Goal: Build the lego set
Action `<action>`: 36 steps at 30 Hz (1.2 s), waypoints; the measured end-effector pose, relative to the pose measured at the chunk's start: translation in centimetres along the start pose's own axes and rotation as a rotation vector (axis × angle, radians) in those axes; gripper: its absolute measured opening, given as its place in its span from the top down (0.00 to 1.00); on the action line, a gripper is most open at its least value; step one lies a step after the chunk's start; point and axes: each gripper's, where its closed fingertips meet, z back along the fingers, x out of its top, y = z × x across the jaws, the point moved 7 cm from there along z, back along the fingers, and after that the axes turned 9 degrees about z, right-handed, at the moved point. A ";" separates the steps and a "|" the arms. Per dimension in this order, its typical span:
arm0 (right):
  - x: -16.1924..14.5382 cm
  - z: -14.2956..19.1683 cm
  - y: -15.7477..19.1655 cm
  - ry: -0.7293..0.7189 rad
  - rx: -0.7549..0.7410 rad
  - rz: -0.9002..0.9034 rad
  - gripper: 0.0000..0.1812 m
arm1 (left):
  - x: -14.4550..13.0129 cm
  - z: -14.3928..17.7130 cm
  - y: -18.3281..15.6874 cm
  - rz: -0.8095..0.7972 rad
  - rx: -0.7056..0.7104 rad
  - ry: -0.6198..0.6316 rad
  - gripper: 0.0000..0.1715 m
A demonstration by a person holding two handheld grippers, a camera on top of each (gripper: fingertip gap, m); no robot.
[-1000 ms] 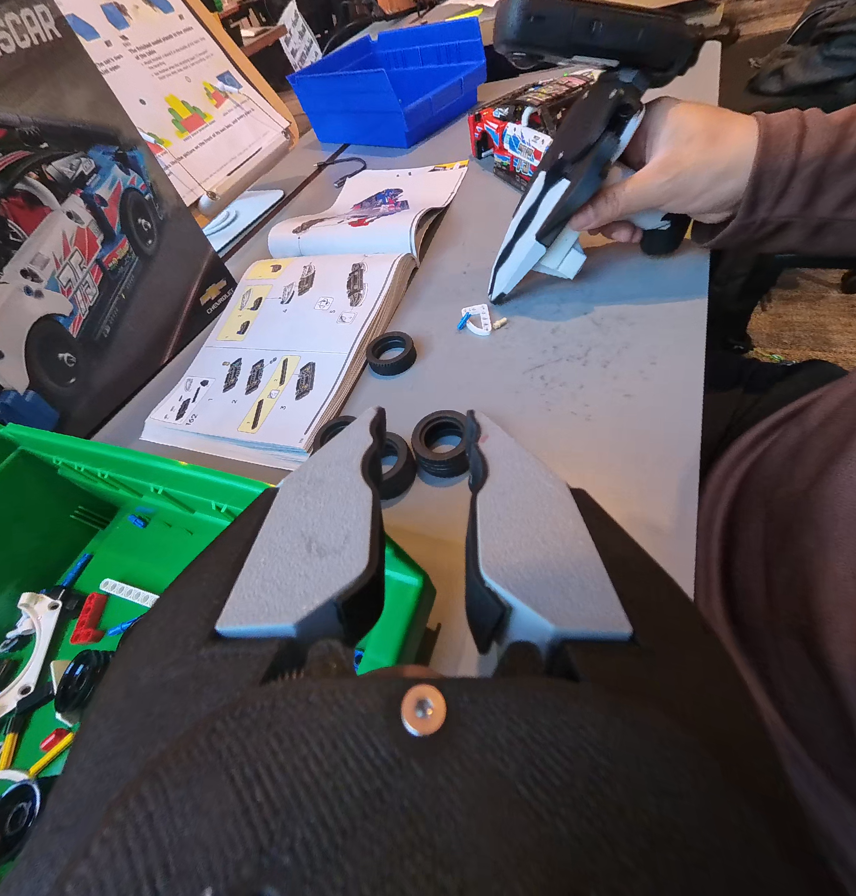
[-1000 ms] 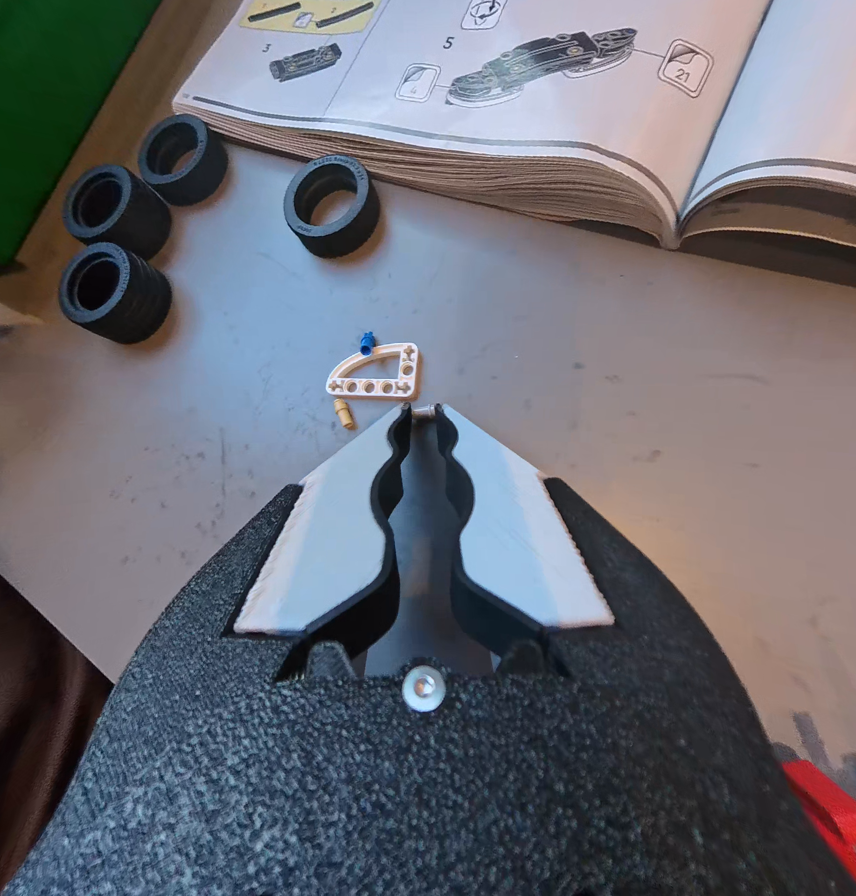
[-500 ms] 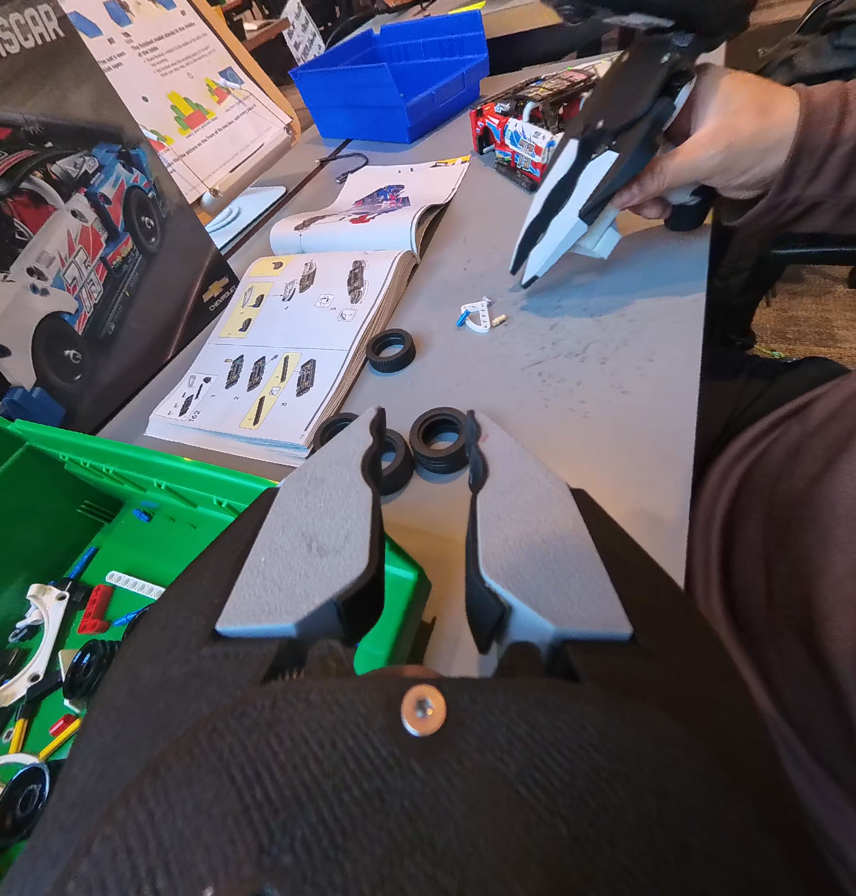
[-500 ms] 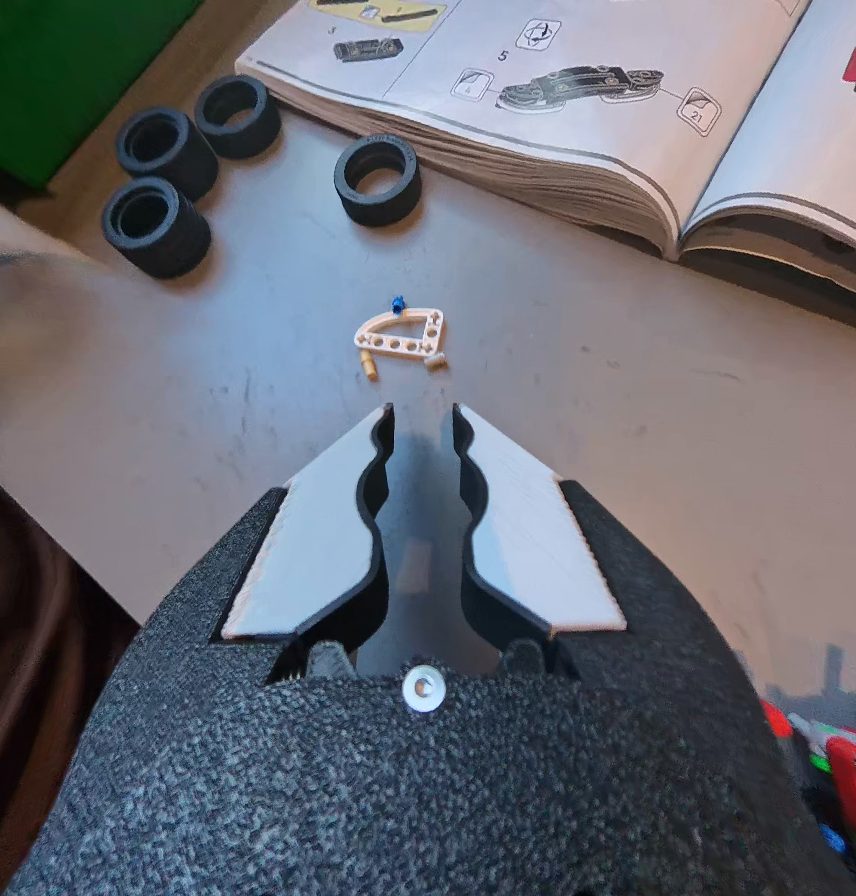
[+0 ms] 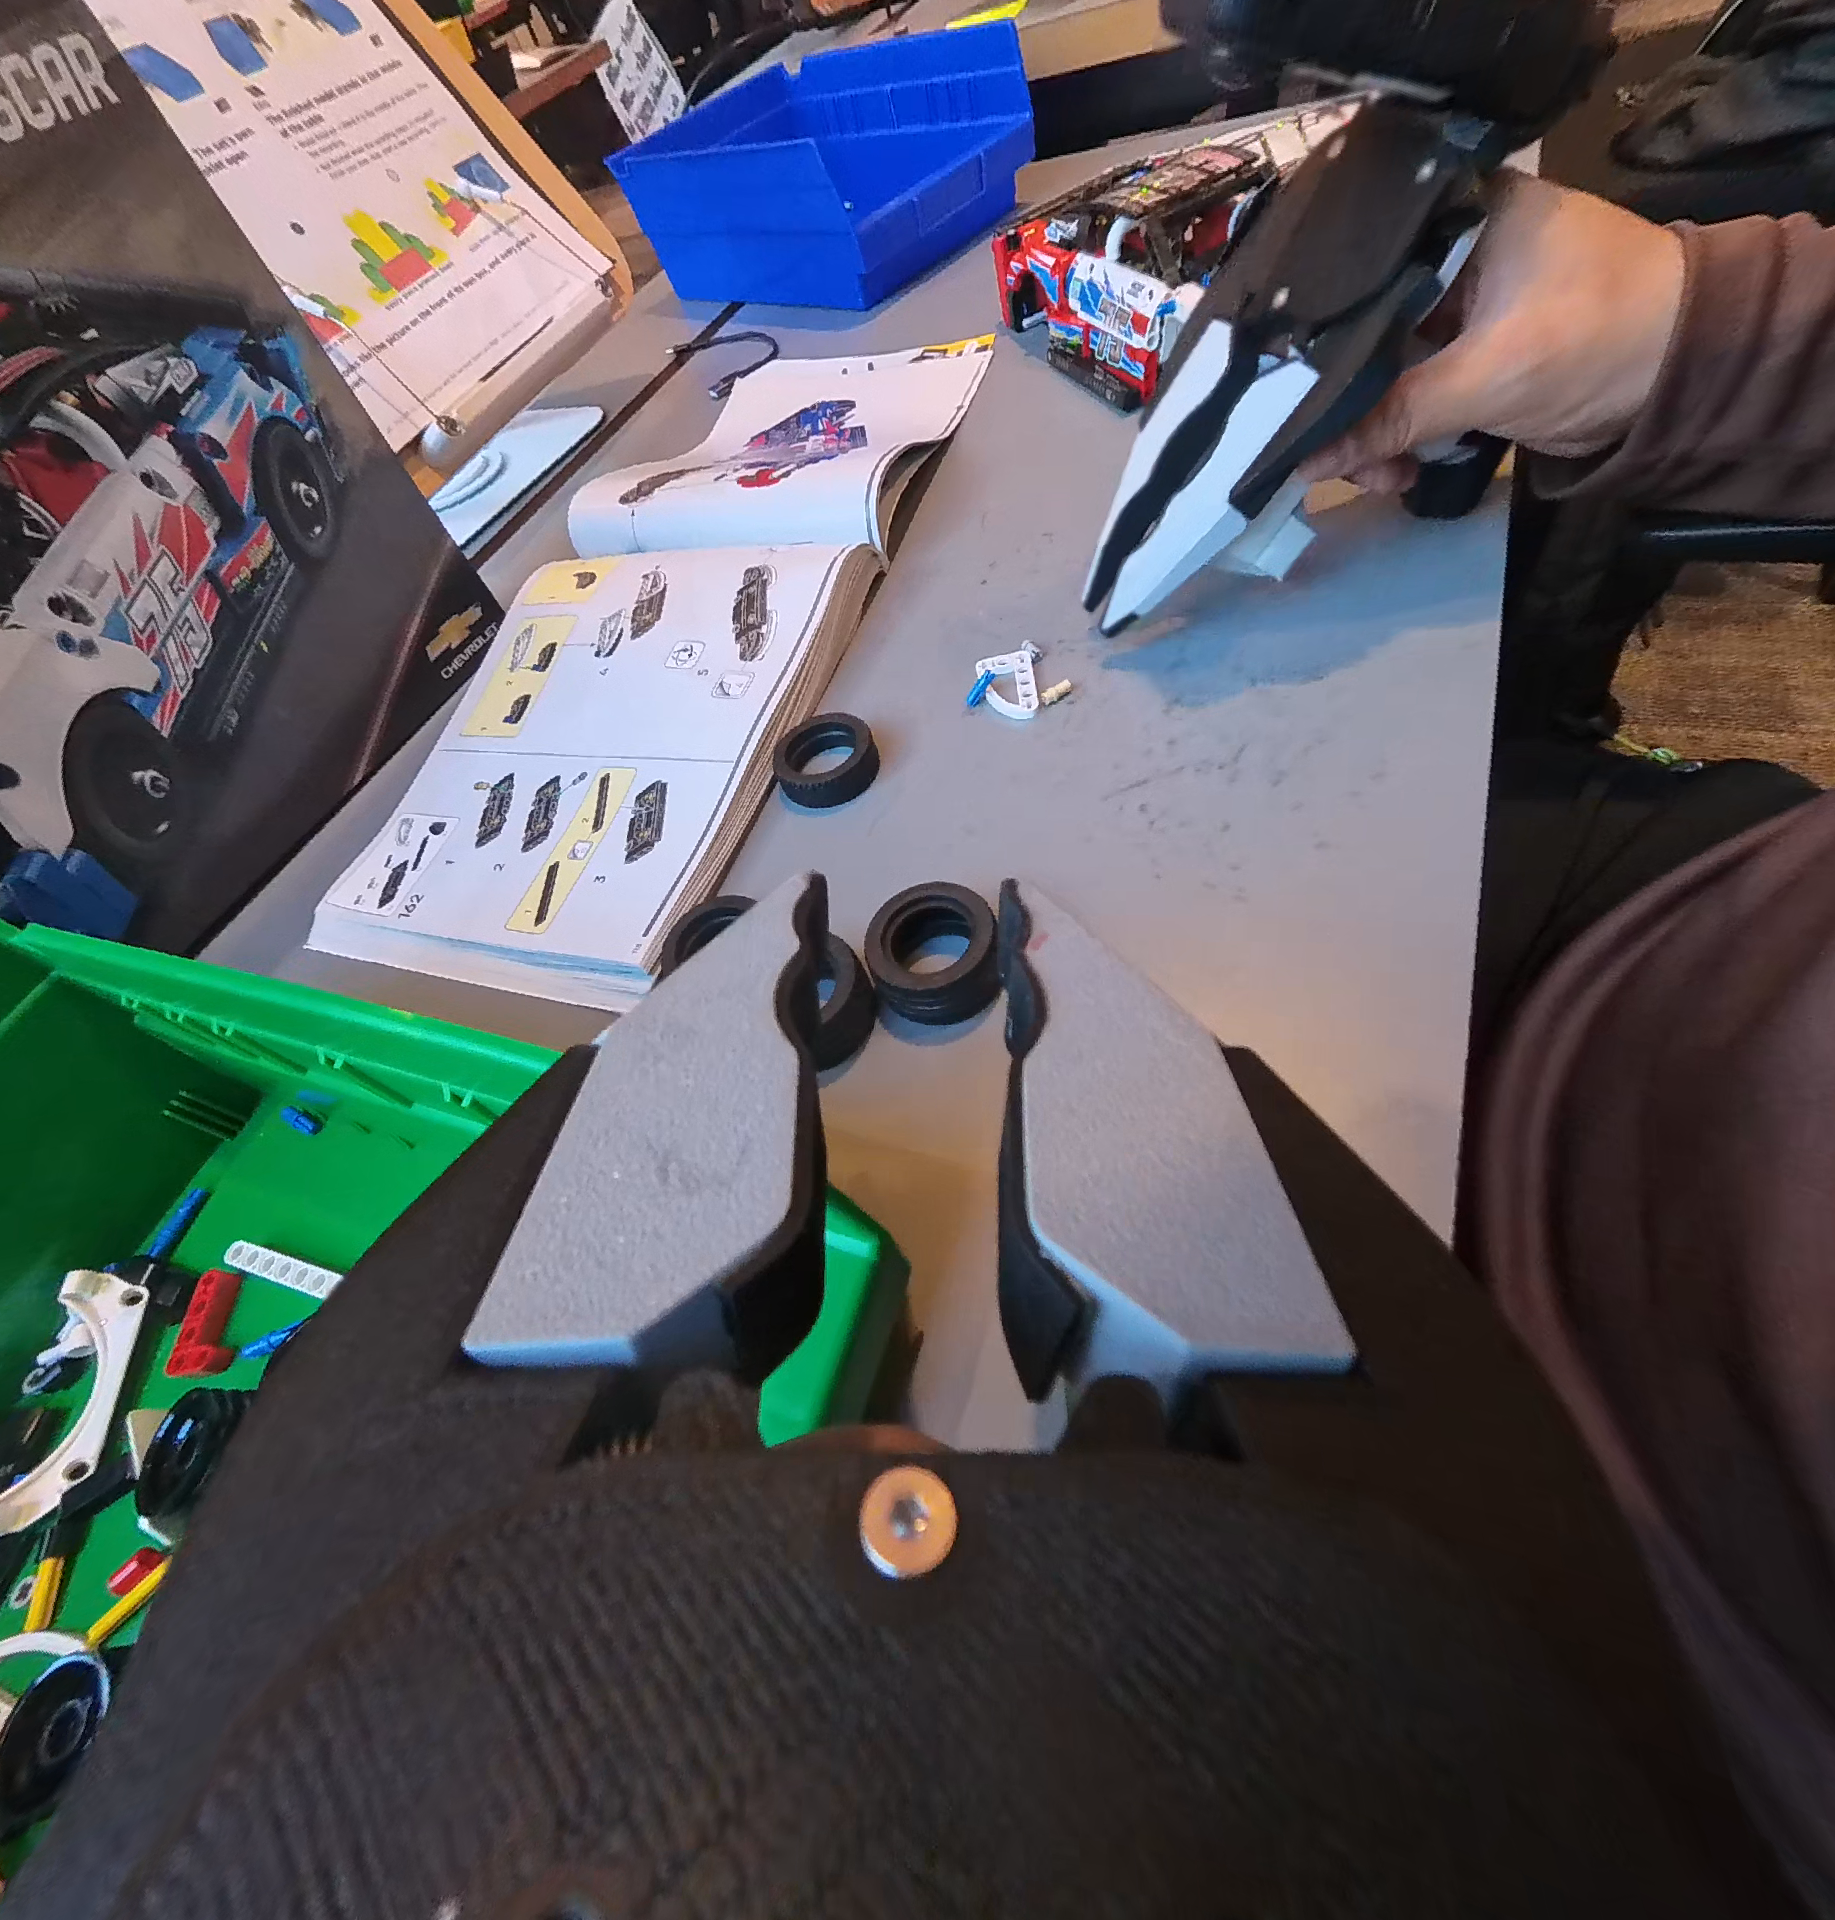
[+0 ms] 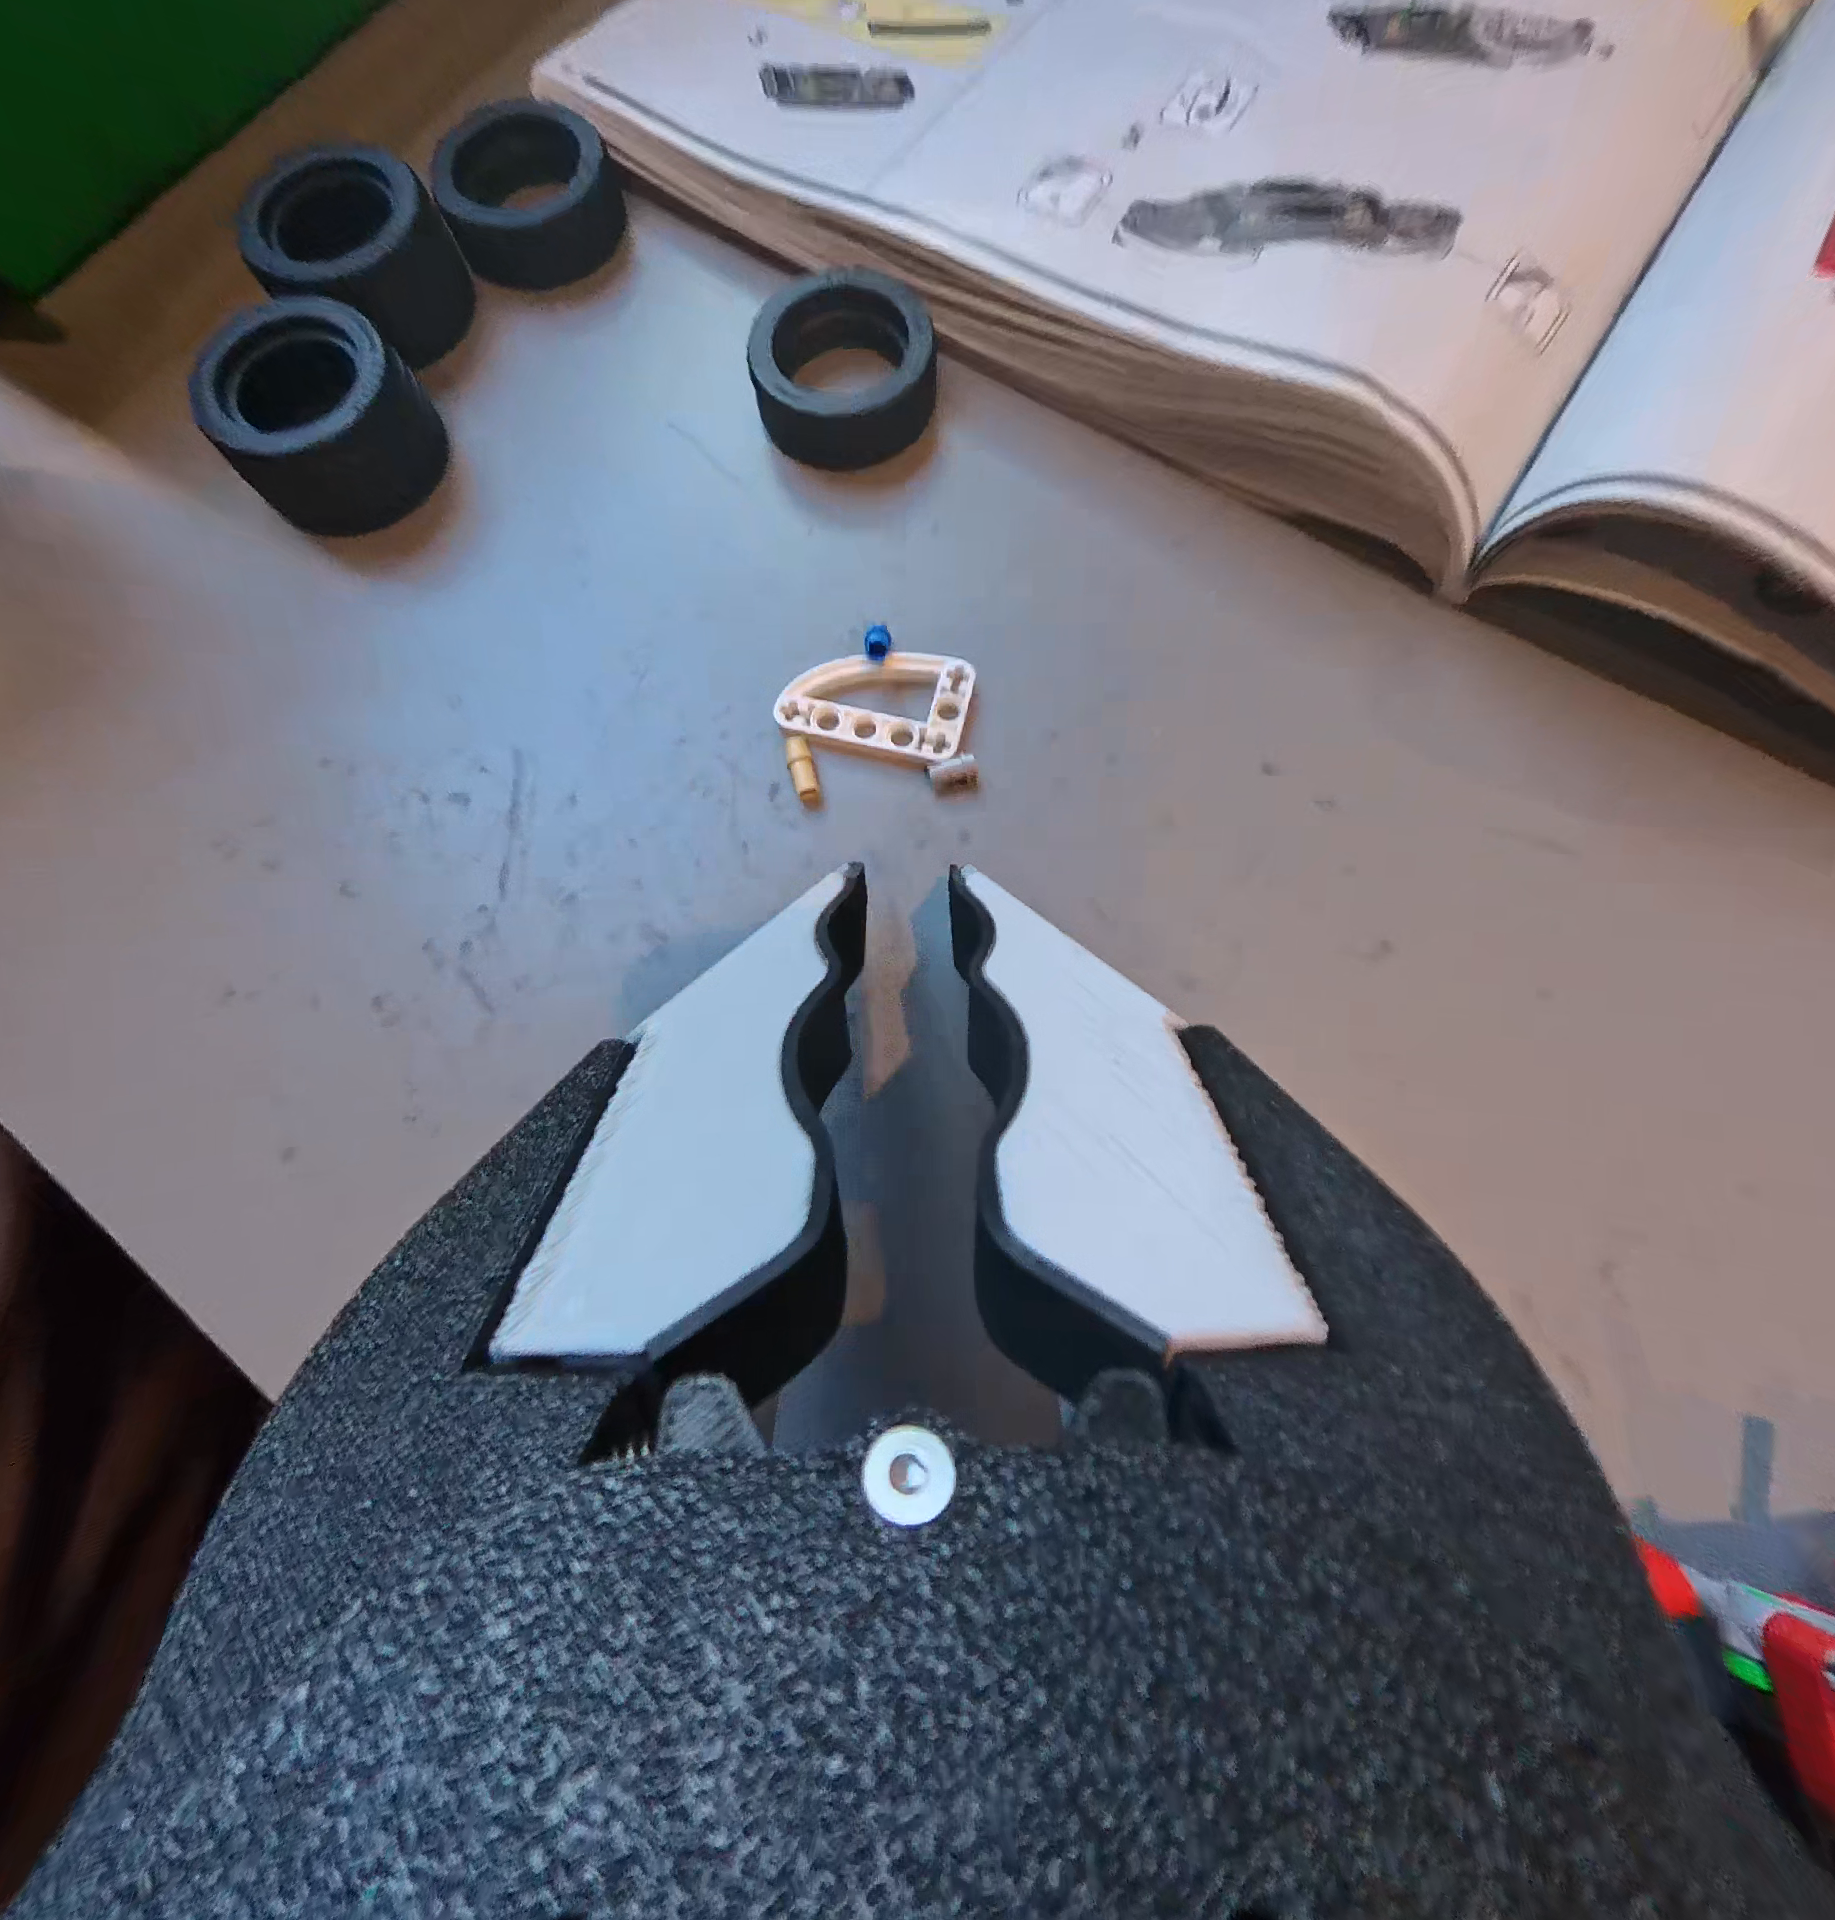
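My right gripper [image 6: 905, 878] is slightly open and empty, held just short of a white curved lego beam [image 6: 882, 717] on the grey table. A blue pin [image 6: 875, 639], a tan pin [image 6: 801, 774] and a small grey piece [image 6: 954, 777] lie around the beam. Several black tyres [image 6: 840, 384] lie beyond it. My left gripper [image 5: 908, 904] is open and empty, held above the table by the green parts bin [image 5: 269, 1049], with two tyres [image 5: 934, 951] just past its tips. The left wrist view also shows the right gripper [image 5: 1100, 613] above the beam [image 5: 1006, 681].
An open instruction book [image 5: 622, 748] lies left of the tyres. A partly built red, white and blue car [image 5: 1100, 291] and a blue bin [image 5: 840, 156] stand at the back. The set's box [image 5: 113, 520] stands at the left. A person's hand [image 5: 1536, 332] holds the right gripper. The gap from one gripper's tips to the other's is roughly 25 cm.
My right gripper let go of the small grey piece beside the white beam, opened, and drew back from it. The left gripper has barely moved.
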 end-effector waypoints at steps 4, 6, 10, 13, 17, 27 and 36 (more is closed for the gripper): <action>1.2 2.2 -0.4 -0.112 -0.094 0.037 0.91 | 0.0 0.3 -0.1 -0.002 0.002 0.000 0.82; 2.2 2.8 0.9 -0.161 -0.137 0.120 0.90 | -0.1 0.3 0.1 0.008 -0.001 -0.008 0.83; 4.2 0.4 5.7 -0.189 -0.076 0.264 0.92 | 0.6 -0.2 0.0 0.037 -0.042 -0.013 0.82; 4.7 -1.7 8.1 -0.160 0.019 0.299 0.90 | 1.4 0.3 0.3 0.017 -0.015 -0.014 0.81; 4.9 -3.1 9.3 -0.134 0.083 0.324 0.90 | 1.4 2.4 3.2 0.047 0.137 0.053 0.79; 5.5 -3.6 8.7 -0.169 0.144 0.242 0.89 | -1.6 3.4 5.4 0.367 -0.024 0.233 0.55; 5.8 -3.3 8.0 -0.229 0.124 0.220 0.89 | -3.8 0.7 2.1 0.201 -0.173 0.353 0.48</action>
